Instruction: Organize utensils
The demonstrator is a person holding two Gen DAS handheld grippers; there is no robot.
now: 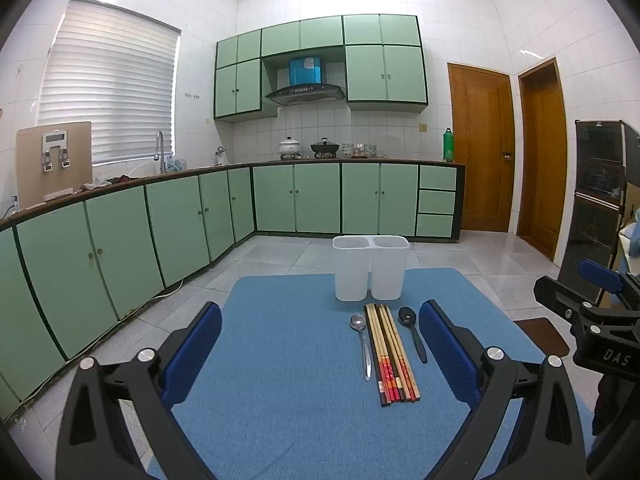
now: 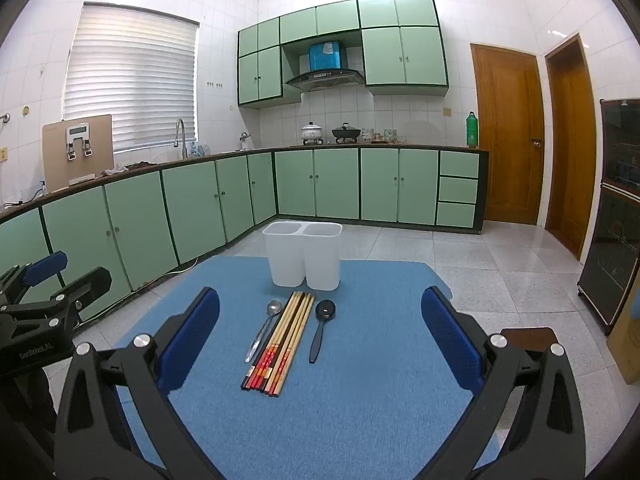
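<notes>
Right now both my left tool [image 1: 320,344] and right tool [image 2: 320,332] gape wide, holding nothing. Chopsticks [image 1: 392,354] lie between a metal spoon [image 1: 361,340] and a black spoon [image 1: 412,332], before the white two-compartment holder [image 1: 370,268] on the blue surface [image 1: 288,380].

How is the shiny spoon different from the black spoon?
The silver spoon is shiny metal with a thin handle; the black spoon is dark with a thicker handle. The silver one lies left of the chopsticks, the black one right. Both lie flat on the blue mat.

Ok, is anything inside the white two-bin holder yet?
Nothing shows inside the white holder; its translucent walls look blank, but the bin floors cannot be seen. The chopsticks, metal spoon and black spoon lie on the blue mat.
</notes>
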